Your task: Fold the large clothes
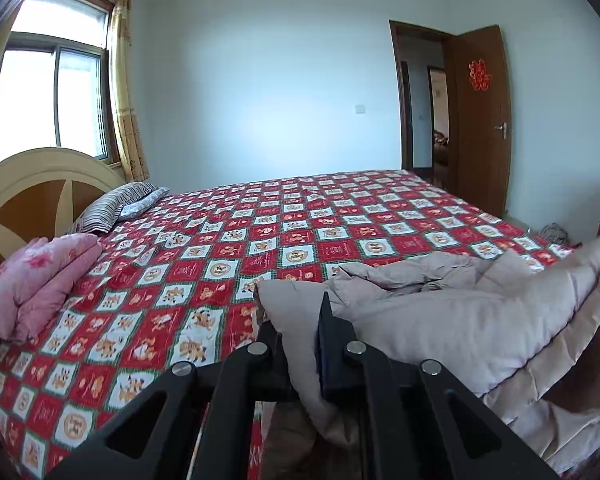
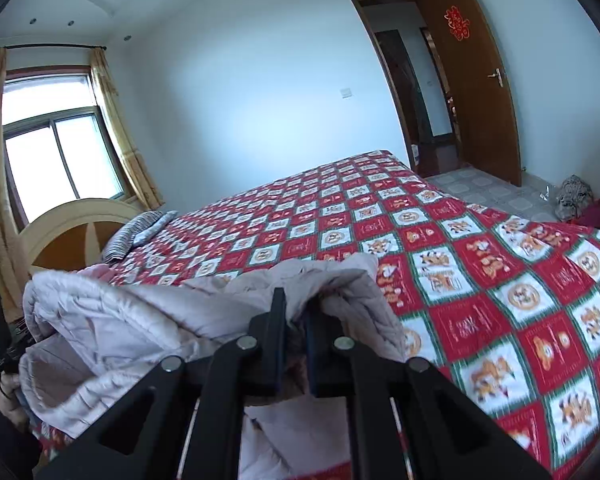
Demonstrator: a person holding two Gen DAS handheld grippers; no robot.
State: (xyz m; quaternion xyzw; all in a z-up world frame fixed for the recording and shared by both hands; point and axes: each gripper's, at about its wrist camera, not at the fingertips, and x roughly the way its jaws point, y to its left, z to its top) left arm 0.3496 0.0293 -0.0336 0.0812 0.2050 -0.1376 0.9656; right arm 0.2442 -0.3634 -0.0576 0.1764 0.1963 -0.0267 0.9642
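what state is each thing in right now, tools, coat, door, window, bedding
left tool: shut on the padded coat
right tool: shut on the padded coat
padded coat: crumpled, unfolded, held up between both tools over the bed
door: open
window: shut, curtain drawn aside
pink quilt: folded, lying by the headboard
bedspread: spread flat

We see the bed [image 1: 228,240] stretching ahead of us, its headboard [image 1: 40,184] at the left under the window [image 1: 52,96]. Two pillows [image 1: 116,204] lie against the headboard, and a folded quilt [image 1: 32,284] sits nearer us on the bed's left edge. The coat [image 1: 440,312] lies on the near right part of the bed, one edge in the left claw [image 1: 296,320], another in the right claw [image 2: 296,320]. The door [image 1: 480,120] stands open beyond the bed's far right corner.
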